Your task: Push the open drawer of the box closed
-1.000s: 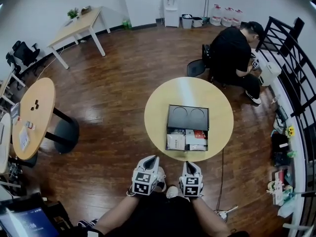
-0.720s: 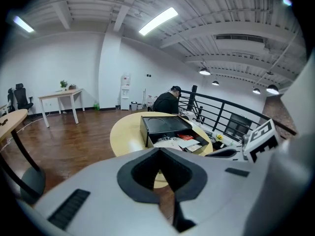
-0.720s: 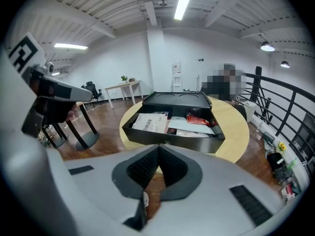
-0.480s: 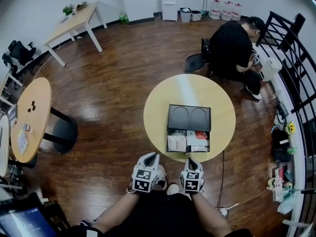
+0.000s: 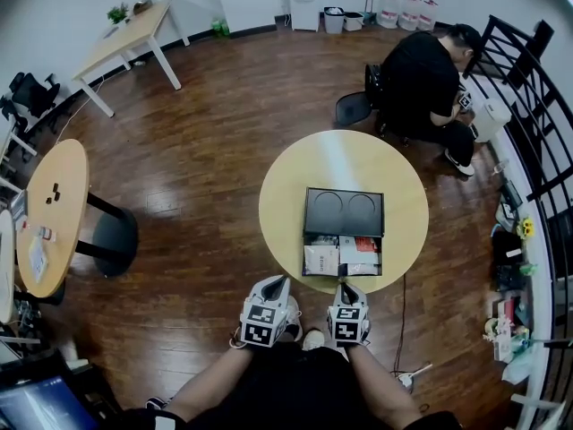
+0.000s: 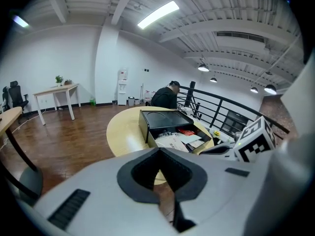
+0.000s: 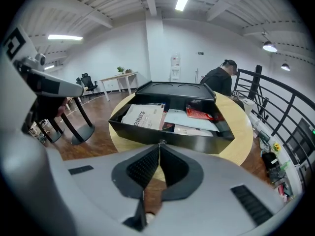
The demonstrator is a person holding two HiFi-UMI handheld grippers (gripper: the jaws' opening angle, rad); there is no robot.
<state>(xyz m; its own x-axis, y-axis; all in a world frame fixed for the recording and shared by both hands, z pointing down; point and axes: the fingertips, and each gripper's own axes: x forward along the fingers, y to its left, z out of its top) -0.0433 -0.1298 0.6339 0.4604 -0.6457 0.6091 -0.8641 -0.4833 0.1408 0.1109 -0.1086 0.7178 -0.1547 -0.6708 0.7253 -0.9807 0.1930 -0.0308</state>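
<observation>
My right gripper [image 7: 160, 142] has its jaws shut tight, tip to tip, with nothing in between. The drawer [image 7: 170, 136] is right in front of it. Its black front wall sits just past my jaw tips. I cannot tell if they touch it.

My left gripper [image 6: 160, 149] is shut too, and it holds nothing. From there the drawer is ahead and off to the right, well apart from the jaws. In the head view this gripper is over the floor [image 5: 206, 150], near the edge of the table [image 5: 286, 213], to the left of the drawer.

The box [image 5: 344, 211] is black and lies in the middle of the round yellow table. Its top has two round dents [image 5: 327, 210] side by side. The drawer sticks out of the box toward me, wide open, and its front is close to the table edge.

Things lie flat in the drawer. A white booklet [image 7: 142, 116] is on the left side. A red packet [image 7: 199, 113] is at the back right. White papers [image 7: 189, 119] fill the middle and the right, lying partly on top of one another.
</observation>
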